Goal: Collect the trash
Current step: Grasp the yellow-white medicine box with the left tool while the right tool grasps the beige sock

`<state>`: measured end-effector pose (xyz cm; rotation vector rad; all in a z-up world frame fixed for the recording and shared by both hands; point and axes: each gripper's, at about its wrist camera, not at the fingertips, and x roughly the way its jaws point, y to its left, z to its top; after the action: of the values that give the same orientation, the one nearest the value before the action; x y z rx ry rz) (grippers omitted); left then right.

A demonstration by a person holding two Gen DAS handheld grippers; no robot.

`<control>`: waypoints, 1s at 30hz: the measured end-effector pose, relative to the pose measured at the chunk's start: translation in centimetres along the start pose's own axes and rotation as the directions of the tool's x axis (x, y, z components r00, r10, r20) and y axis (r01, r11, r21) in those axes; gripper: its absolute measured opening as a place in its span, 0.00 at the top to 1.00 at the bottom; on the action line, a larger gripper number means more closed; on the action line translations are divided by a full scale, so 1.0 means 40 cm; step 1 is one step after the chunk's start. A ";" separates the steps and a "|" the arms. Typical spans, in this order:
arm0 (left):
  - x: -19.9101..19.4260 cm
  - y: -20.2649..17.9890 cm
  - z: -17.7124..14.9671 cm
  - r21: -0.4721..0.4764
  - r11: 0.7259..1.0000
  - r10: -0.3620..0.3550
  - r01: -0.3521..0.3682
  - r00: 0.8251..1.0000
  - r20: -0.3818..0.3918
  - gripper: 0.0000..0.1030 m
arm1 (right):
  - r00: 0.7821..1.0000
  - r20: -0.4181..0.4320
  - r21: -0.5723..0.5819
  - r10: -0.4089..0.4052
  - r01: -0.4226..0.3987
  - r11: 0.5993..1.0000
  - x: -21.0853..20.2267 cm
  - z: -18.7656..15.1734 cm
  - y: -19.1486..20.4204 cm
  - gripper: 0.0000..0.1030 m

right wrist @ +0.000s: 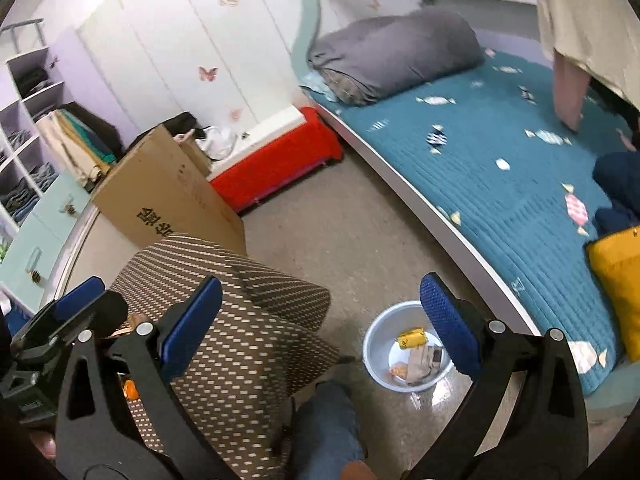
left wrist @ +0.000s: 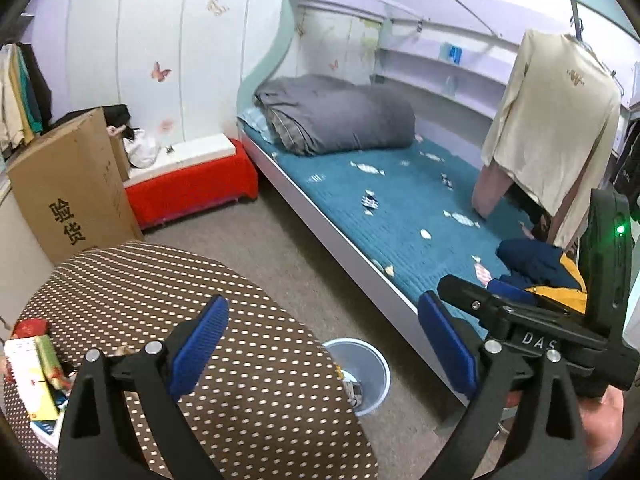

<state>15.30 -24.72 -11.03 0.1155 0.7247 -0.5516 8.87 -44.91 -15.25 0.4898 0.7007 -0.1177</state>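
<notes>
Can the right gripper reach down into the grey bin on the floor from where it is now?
Probably yes. The right gripper has its jaws open and empty, and the grey bin stands on bare floor between the dotted table and the bed. Nothing covers its mouth.

Looking into a home bedroom: bunk bed [left wrist: 400,216] carrying a teal candy-print mattress cover and rolled grey quilt [left wrist: 336,118], butterfly stickers [left wrist: 160,71] dotting white wardrobe doors [right wrist: 168,52], clothes hanging from the upper frame, folded garments filling open shelves [right wrist: 28,120].
</notes>
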 end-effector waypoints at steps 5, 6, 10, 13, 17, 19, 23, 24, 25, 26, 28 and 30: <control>-0.071 0.062 -0.018 -0.036 0.999 0.030 -0.029 0.999 0.043 0.09 | 0.999 0.012 -0.053 0.035 -0.034 0.998 -0.024 0.001 0.084 0.06; -0.080 0.072 -0.021 -0.042 0.999 0.036 -0.034 0.998 0.047 0.09 | 0.999 0.013 -0.067 0.043 -0.042 0.997 -0.027 0.000 0.105 0.06; -0.127 0.130 -0.041 -0.077 0.995 0.065 -0.060 0.995 0.069 0.09 | 0.998 0.013 -0.110 0.066 -0.064 0.992 -0.033 -0.009 0.174 0.06; -0.159 0.175 -0.055 -0.101 0.991 0.099 -0.090 0.992 0.085 0.09 | 0.996 0.006 -0.146 0.085 -0.083 0.986 -0.030 -0.019 0.230 0.06; -0.199 0.233 -0.076 -0.141 0.983 0.135 -0.120 0.986 0.102 0.09 | 0.994 -0.015 -0.195 0.109 -0.110 0.975 -0.017 -0.037 0.304 0.06; -0.219 0.266 -0.085 -0.161 0.977 0.156 -0.138 0.982 0.107 0.09 | 0.993 -0.023 -0.221 0.116 -0.118 0.968 -0.010 -0.046 0.342 0.06; -0.257 0.340 -0.113 -0.213 0.962 0.196 -0.168 0.974 0.115 0.09 | 0.991 -0.041 -0.267 0.129 -0.135 0.954 0.004 -0.061 0.407 0.06; -0.264 0.357 -0.119 -0.224 0.959 0.205 -0.175 0.972 0.116 0.09 | 0.990 -0.046 -0.277 0.131 -0.138 0.951 0.010 -0.065 0.421 0.06; -0.271 0.372 -0.126 -0.234 0.954 0.217 -0.185 0.969 0.116 0.09 | 0.990 -0.053 -0.289 0.133 -0.143 0.947 0.015 -0.071 0.438 0.06; -0.279 0.390 -0.135 -0.248 0.948 0.231 -0.197 0.966 0.115 0.09 | 0.989 -0.059 -0.301 0.133 -0.144 0.943 0.021 -0.077 0.453 0.06; -0.293 0.425 -0.155 -0.275 0.938 0.251 -0.213 0.961 0.112 0.09 | 0.989 -0.069 -0.322 0.129 -0.145 0.936 0.031 -0.087 0.476 0.06; -0.301 0.464 -0.173 -0.303 0.924 0.276 -0.234 0.955 0.104 0.09 | 0.988 -0.083 -0.341 0.131 -0.151 0.928 0.045 -0.097 0.498 0.06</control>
<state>13.35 -1.67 -9.92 -0.1002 0.6285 -0.1972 13.23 -25.45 -11.15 0.2034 0.7234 0.1557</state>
